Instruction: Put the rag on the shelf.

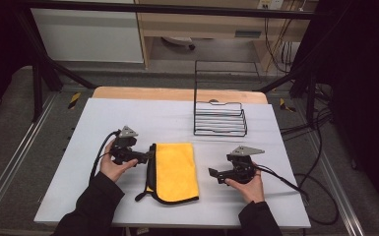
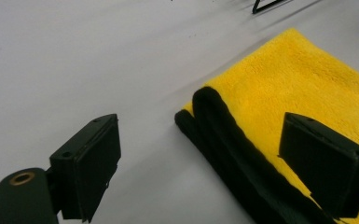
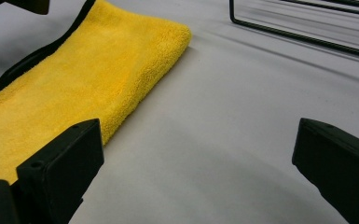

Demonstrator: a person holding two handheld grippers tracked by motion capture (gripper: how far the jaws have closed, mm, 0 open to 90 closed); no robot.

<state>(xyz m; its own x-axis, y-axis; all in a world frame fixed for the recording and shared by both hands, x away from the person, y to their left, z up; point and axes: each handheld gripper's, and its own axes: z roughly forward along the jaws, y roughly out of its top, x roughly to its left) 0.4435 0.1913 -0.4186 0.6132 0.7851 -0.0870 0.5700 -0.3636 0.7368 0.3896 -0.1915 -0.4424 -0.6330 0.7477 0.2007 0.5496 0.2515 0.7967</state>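
Note:
A folded yellow towel (image 1: 177, 169) with a black border along its left side lies flat on the white table (image 1: 128, 118). My left gripper (image 1: 149, 155) sits at the towel's left edge, near its far corner. In the left gripper view the left gripper (image 2: 205, 144) is open, with the towel's black border (image 2: 233, 154) lying between the jaws and neither pad pressing on it. My right gripper (image 1: 212, 173) rests on the table just right of the towel and points left at it. The right gripper (image 3: 198, 154) is open over bare table, the towel (image 3: 74, 84) lying beside its left jaw.
A black wire rack (image 1: 220, 118) stands at the back of the table, right of centre, and shows as thin bars (image 3: 307, 28) in the right gripper view. Cables trail from both grippers, the right one off the table's right edge. A wooden strip (image 1: 177, 93) runs along the far edge.

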